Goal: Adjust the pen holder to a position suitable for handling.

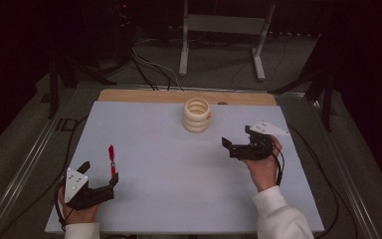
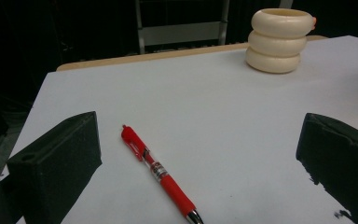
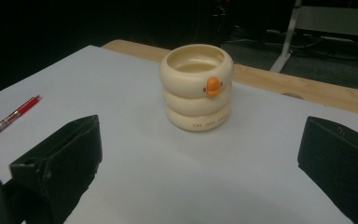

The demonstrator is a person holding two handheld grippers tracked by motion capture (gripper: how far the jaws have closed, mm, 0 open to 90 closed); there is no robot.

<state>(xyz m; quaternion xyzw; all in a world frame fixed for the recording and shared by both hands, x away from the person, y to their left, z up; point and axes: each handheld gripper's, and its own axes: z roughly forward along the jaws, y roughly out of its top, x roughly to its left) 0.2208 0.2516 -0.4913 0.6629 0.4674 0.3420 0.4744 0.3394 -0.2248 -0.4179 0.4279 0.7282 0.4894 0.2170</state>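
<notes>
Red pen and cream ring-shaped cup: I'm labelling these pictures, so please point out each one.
red pen [image 2: 161, 175], left gripper view, on the middle of its barrel.
cream ring-shaped cup [image 3: 196, 105], right gripper view, on its middle ring below the orange beak.

Red pen [image 2: 158, 174] lies flat; cream ringed holder [image 3: 196, 87] stands upright.

Pen [image 1: 112, 158], cup [image 1: 197, 115] well apart

Both grippers are black, blocky and matte: the left gripper [image 1: 102, 182] and right gripper [image 1: 237, 142] each carry a grey three-cornered plate dotted with screws. Black cables trail from both. The person wears white sleeves [image 1: 281, 214].
</notes>
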